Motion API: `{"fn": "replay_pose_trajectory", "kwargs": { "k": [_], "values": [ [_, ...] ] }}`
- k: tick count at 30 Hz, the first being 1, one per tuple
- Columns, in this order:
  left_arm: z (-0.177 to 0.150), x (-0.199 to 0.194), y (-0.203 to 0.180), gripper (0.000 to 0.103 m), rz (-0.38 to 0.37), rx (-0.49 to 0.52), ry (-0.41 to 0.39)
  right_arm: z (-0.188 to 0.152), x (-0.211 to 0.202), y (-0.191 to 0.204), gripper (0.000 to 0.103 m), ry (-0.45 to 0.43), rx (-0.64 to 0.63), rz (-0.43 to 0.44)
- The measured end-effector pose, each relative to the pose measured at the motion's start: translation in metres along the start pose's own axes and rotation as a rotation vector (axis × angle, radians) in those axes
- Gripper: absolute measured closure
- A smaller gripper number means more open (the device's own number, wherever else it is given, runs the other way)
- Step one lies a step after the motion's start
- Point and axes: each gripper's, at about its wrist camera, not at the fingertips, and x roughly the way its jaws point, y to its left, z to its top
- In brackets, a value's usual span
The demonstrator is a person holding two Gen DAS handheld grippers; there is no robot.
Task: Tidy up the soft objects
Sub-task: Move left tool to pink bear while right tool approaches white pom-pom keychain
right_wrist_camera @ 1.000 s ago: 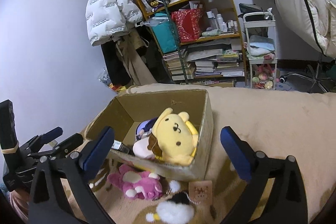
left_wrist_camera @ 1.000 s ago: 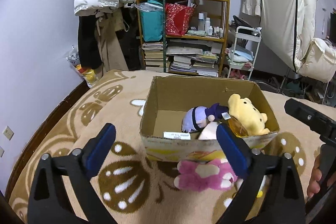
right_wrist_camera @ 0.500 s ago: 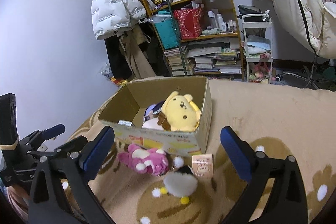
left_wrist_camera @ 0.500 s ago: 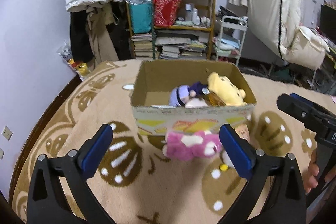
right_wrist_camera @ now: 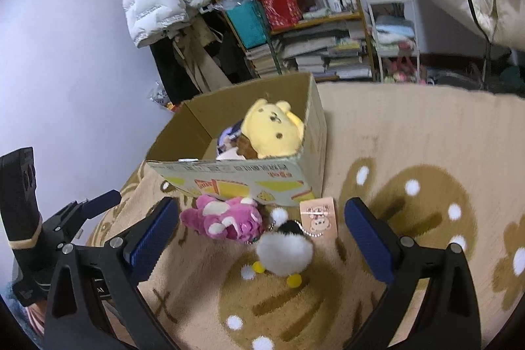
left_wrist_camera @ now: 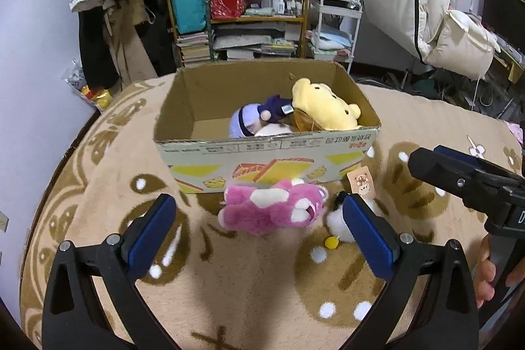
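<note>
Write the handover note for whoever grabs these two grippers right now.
Left gripper: open, empty, above the rug short of the pink plush.
Right gripper: open, empty, with the white pom-pom toy between its fingers' line but not held.
Box: on the rug, holding the yellow bear and a purple plush.
Done: those two are in the box.
Left: the pink plush and the white toy lie on the rug against the box's front; its tag lies beside them. Both probably go into the box next.
</note>
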Motion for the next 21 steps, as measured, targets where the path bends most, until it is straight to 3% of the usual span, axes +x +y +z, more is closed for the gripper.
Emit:
{"fn": "replay_pose_trajectory", "kwargs": {
  "k": [21],
  "values": [
    [0.000, 0.067, -0.021, 0.002, 0.005, 0.100, 0.122, 0.001, 0.059, -0.042, 0.000, 0.159, 0.168, -0.018]
  ]
}}
